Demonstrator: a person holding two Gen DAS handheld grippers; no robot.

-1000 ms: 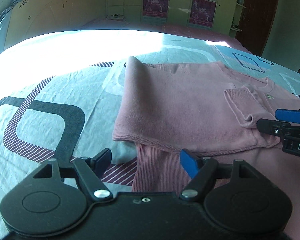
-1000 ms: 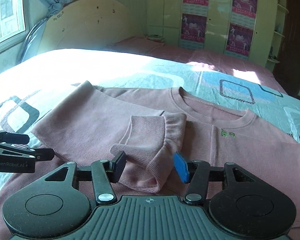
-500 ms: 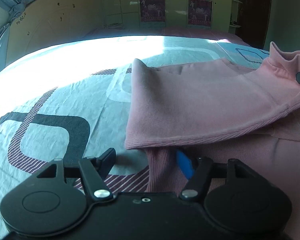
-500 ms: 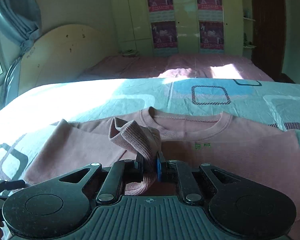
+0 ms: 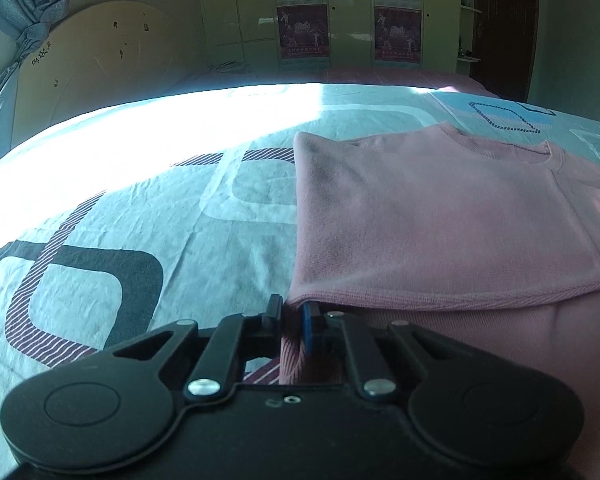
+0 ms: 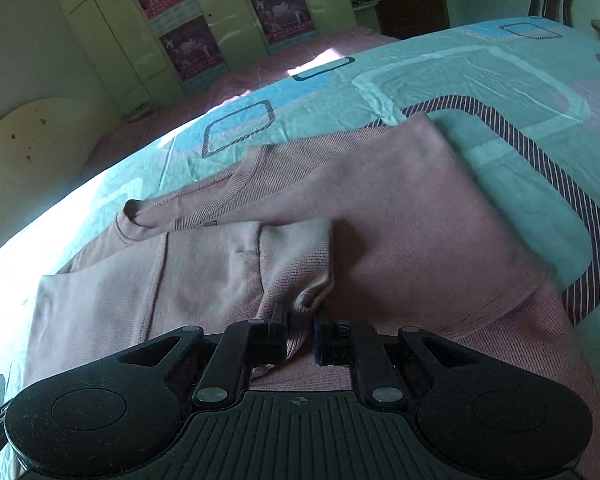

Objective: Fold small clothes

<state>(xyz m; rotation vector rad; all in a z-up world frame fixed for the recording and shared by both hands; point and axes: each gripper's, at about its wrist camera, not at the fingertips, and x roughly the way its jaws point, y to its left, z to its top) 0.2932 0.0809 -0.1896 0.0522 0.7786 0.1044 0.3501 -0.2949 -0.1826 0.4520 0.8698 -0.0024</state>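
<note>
**Two pinches on one sweater: where the fold could slip**

The pink sweater [image 5: 440,216] lies spread on the bed [image 5: 148,216], over a patterned sheet, with one side panel already laid inward across the body. The left claw [image 5: 291,322] is clenched on a thin ridge of ribbed hem at the sweater's near left corner. The right claw [image 6: 300,336] is clenched on the ribbed cuff [image 6: 296,280] of a sleeve that drapes over the chest.

The risks, as I judge them:

- Both grips hold only a narrow edge of knit. A quick pull could slide the fabric out from between the jaws.
- If the left claw has caught the bed sheet along with the hem, lifting would drag the sheet; the pictures do not settle this.
- Moving the two claws unevenly would skew the panel already folded and spoil its straight edge.
- The sleeve hangs loose, so it may bunch rather than lie flat.
</note>
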